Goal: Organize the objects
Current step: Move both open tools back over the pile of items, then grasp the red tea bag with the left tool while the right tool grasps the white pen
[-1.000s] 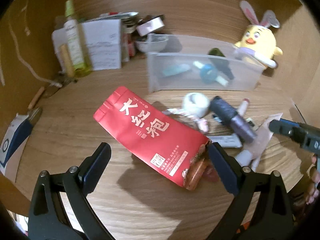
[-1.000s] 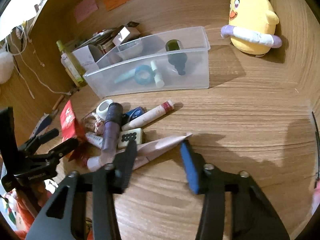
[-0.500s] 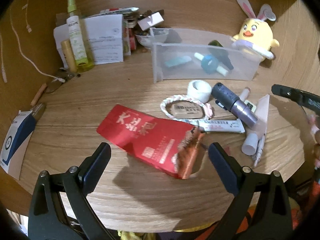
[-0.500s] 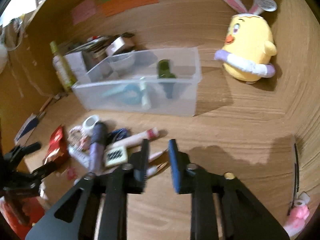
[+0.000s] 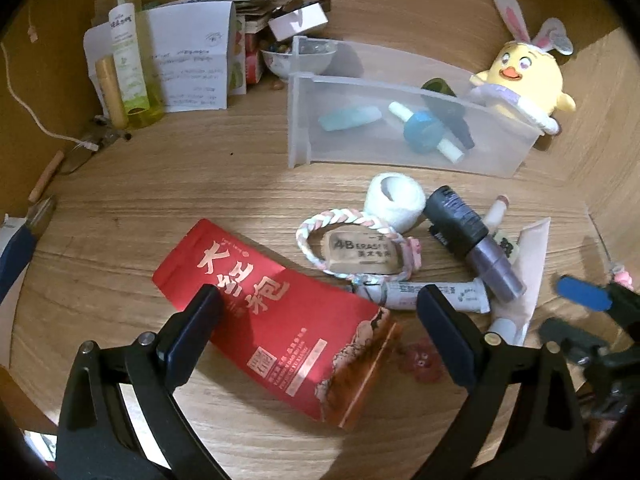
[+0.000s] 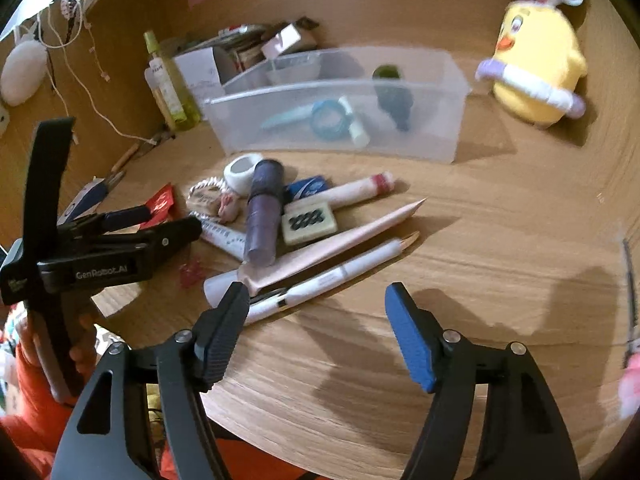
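Right tool (image 6: 316, 332) now wide again, empty; pen (image 6: 336, 274) tip up-right.

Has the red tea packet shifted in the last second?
Yes. The red packet slid away from the clear bin toward the near table edge, uncovering the braided bracelet.

My left tongs (image 5: 316, 328) have black pads, my right tongs (image 6: 320, 336) one black ribbed pad and one blue. The flat foil pouch (image 5: 280, 320) is red with pale gold characters and a rust-brown printed end, on the light wood-grain bench (image 5: 160, 200). The braided cord bracelet (image 5: 340, 220) twists white, pink and pale blue; the soft chick toy (image 6: 536, 68) is yellow with an orange beak and pink-lined white ears.
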